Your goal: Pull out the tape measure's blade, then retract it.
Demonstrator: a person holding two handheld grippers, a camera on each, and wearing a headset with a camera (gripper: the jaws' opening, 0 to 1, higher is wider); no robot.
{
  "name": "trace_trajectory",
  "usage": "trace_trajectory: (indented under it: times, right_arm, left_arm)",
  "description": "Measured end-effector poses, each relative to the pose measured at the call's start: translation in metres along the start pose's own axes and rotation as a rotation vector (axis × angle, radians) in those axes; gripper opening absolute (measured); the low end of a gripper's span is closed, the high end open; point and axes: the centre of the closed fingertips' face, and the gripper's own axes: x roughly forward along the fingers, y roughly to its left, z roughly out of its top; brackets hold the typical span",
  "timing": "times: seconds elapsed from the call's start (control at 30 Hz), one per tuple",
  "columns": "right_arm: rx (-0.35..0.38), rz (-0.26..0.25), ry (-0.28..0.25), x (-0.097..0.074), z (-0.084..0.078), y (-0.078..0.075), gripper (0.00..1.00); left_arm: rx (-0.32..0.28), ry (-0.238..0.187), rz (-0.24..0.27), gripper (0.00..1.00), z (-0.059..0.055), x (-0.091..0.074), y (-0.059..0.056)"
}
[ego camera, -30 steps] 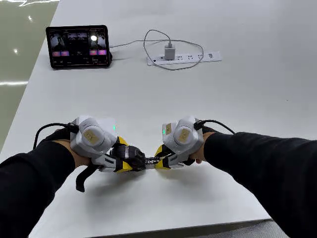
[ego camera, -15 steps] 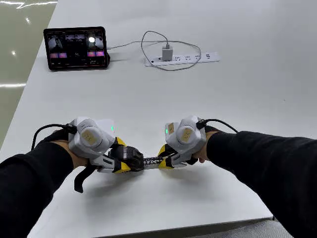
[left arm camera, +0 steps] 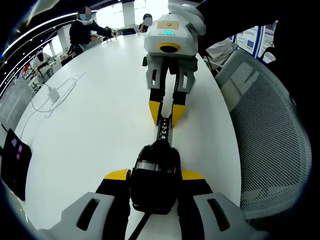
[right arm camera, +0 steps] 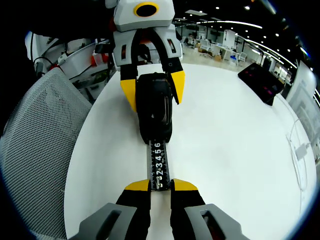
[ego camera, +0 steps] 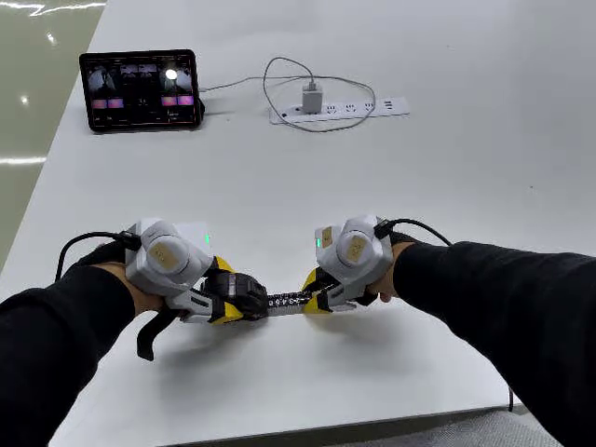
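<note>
A black tape measure case sits low over the white table, and my left gripper is shut on its sides; in the left gripper view the case lies between the yellow-tipped jaws. A short length of dark numbered blade runs right from the case to my right gripper, which is shut on the blade's end. Along the right gripper view the blade shows digits 2 to 6 leading up to the case. The left gripper view shows the blade entering the right gripper.
A tablet with a lit screen stands at the table's far left. A white power strip with a charger and looped cable lies at the far middle. The table's near edge runs just below the grippers. A mesh chair is beside the table.
The two grippers have drawn apart, the right one moving right, and more of the blade now shows between the case and the right gripper.
</note>
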Motion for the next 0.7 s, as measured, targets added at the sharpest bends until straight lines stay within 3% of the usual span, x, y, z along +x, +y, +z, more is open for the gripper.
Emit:
trace_trajectory:
  times: [0.7]
  right_arm:
    - [0.007, -0.007, 0.008, -0.008, -0.012, 0.001, 0.11]
  left_arm:
    - [0.005, 0.010, 0.001, 0.30, 0.000, 0.000, -0.001]
